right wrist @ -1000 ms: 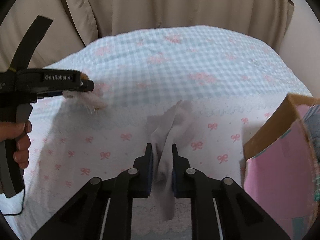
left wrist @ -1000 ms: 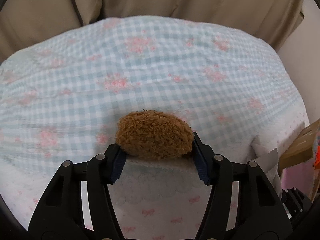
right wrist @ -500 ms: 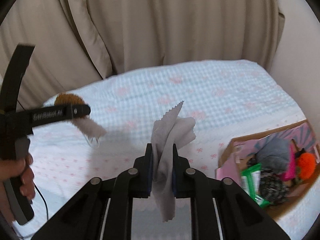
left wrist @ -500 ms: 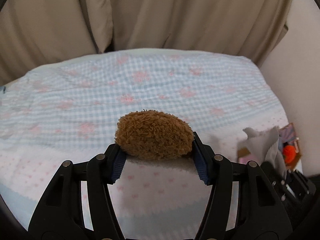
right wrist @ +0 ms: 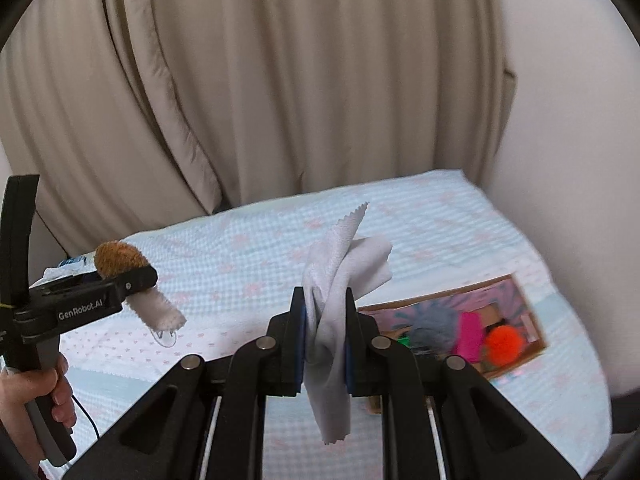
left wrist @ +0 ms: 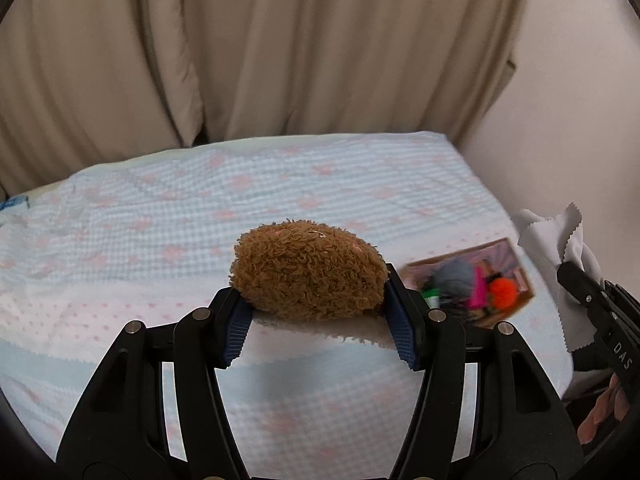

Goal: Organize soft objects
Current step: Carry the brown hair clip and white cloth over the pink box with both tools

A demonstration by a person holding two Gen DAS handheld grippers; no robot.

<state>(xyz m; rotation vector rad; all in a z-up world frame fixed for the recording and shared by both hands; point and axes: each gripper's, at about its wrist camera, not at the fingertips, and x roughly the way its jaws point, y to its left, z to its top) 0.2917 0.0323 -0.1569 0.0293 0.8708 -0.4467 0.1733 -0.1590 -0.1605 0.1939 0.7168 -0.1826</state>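
Left gripper (left wrist: 316,316) clamped on brown plush toy (left wrist: 306,270), long axis crosswise between jaws, above bed (left wrist: 160,216). Right gripper (right wrist: 323,342) clamped on grey cloth (right wrist: 340,280), hanging vertically. Cardboard box (right wrist: 536,320) of soft items lay right.

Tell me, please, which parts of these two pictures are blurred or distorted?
Left wrist view: the brown plush and left hand-held gripper are sharp, while the cardboard box is smeared; the curtain bows with the fisheye. Right wrist view: the grey cloth is crisp, the box contents blur, and the corners are dark.
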